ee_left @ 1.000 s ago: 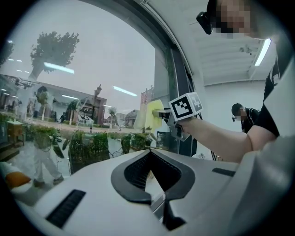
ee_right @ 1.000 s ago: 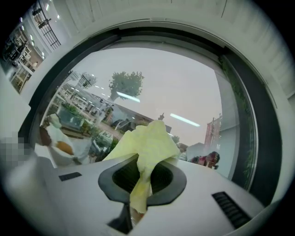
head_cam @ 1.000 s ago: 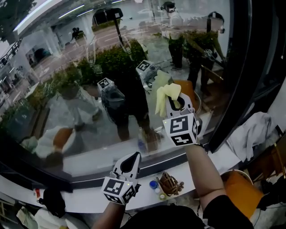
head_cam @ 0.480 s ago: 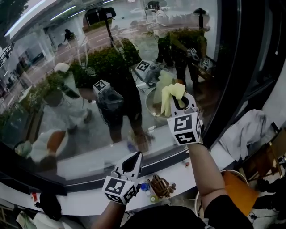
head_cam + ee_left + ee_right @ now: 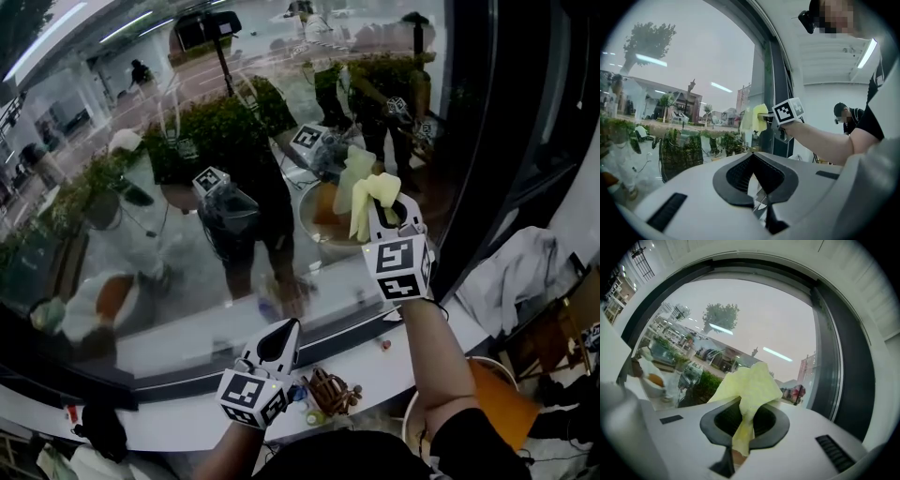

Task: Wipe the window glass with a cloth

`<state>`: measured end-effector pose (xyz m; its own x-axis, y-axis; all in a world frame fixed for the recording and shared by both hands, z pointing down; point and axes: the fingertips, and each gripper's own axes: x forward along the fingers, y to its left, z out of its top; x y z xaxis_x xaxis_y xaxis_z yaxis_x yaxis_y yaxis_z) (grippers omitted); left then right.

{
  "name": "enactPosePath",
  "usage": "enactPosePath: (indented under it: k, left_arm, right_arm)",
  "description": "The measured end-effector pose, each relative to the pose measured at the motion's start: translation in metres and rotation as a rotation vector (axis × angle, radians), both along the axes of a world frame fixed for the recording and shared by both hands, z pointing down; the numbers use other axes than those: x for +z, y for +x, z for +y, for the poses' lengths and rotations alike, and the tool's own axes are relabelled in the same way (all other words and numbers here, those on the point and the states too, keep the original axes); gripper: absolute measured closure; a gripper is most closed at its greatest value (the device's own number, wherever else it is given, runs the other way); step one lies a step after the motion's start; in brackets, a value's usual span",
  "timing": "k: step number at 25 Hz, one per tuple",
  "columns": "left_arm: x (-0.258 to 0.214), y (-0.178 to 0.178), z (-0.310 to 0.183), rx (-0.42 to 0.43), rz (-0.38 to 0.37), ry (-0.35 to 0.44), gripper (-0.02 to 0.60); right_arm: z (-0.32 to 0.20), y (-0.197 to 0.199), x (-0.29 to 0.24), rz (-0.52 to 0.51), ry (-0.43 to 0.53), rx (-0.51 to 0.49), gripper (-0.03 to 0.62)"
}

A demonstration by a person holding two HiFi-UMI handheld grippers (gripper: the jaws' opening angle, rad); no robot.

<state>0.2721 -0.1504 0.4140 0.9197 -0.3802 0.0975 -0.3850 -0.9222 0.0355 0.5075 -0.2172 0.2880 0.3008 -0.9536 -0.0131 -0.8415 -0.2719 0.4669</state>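
Note:
My right gripper [image 5: 388, 212] is held up at the window glass [image 5: 178, 244], shut on a pale yellow cloth [image 5: 372, 195]. The cloth sticks out past the jaws and meets its own reflection in the pane. In the right gripper view the cloth [image 5: 749, 384] bunches out of the right gripper [image 5: 739, 430] in front of the glass [image 5: 740, 319]. My left gripper [image 5: 273, 341] hangs low near the sill, shut and holding nothing. The left gripper view shows the left gripper [image 5: 761, 206] with jaws together, and the right gripper's marker cube [image 5: 788, 111] and cloth [image 5: 757, 117] ahead.
A dark window frame [image 5: 492, 131] runs up the right side of the pane. The white sill [image 5: 178, 412] carries a brown bundle [image 5: 328, 389] and a small blue cap [image 5: 298, 392]. An orange stool [image 5: 492, 403] and a white cloth heap [image 5: 525, 272] are at the right. A person [image 5: 847, 117] stands behind.
My right gripper with the cloth has shifted a little to the right along the glass. The left gripper has hardly moved.

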Motion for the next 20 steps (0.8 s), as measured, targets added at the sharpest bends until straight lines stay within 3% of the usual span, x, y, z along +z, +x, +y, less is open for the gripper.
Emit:
enactPosePath:
  k: [9, 20]
  left_arm:
    - [0.006, -0.003, -0.006, -0.034, -0.008, -0.006, 0.574]
    - [-0.004, -0.01, -0.002, -0.045, 0.007, -0.006, 0.574]
  right_arm:
    - [0.004, 0.013, 0.005, 0.056, 0.013, 0.029, 0.551]
    - [0.003, 0.009, -0.003, 0.045, 0.006, 0.021, 0.551]
